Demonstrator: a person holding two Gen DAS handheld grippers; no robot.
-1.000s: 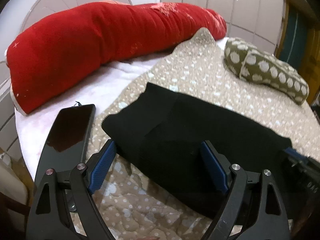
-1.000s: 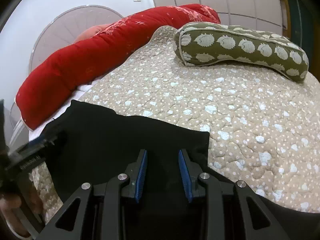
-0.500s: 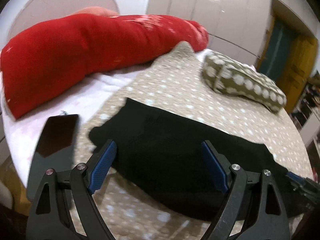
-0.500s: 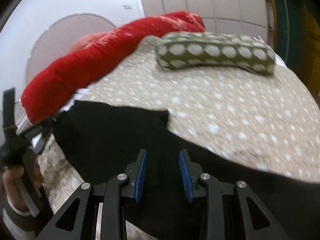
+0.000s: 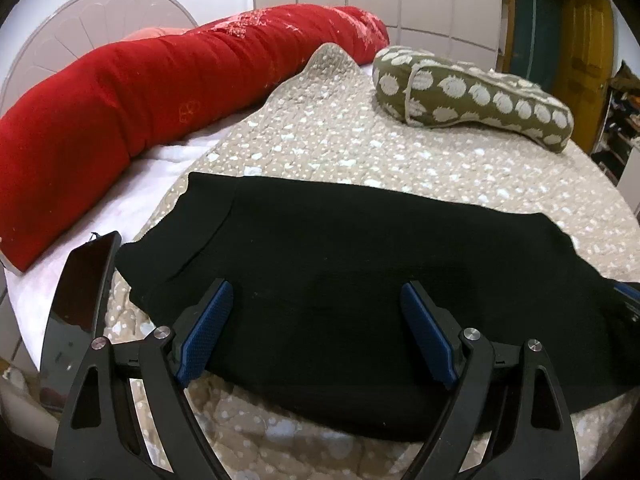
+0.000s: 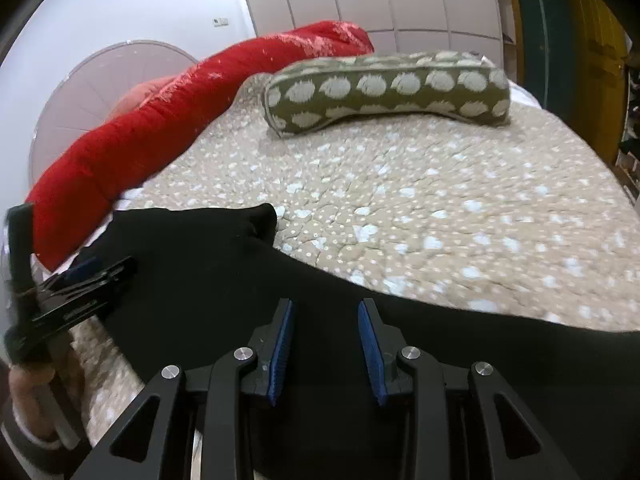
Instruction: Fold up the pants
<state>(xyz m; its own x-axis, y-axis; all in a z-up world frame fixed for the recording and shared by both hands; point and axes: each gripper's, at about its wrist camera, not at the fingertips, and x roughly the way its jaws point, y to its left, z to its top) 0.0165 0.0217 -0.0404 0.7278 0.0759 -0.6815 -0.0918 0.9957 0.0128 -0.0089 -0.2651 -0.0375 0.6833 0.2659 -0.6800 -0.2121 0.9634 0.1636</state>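
The black pants [image 5: 360, 280] lie spread across the dotted beige quilt [image 5: 400, 160] on the bed, a red bolster [image 5: 140, 112] and an olive spotted pillow [image 5: 472, 96] beyond them. The left tongs [image 5: 318, 330] stand spread wide over the cloth, pinching nothing. The right tongs [image 6: 325, 354] are part-open above the pants — whether any fabric is caught between them I cannot tell.

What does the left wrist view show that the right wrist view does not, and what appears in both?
Only the left wrist view shows the dark phone lying on the white sheet beside the quilt. Only the right wrist view shows the person's hand holding the left tool. Both show the black pants, the red bolster, the spotted olive pillow and the dotted quilt.
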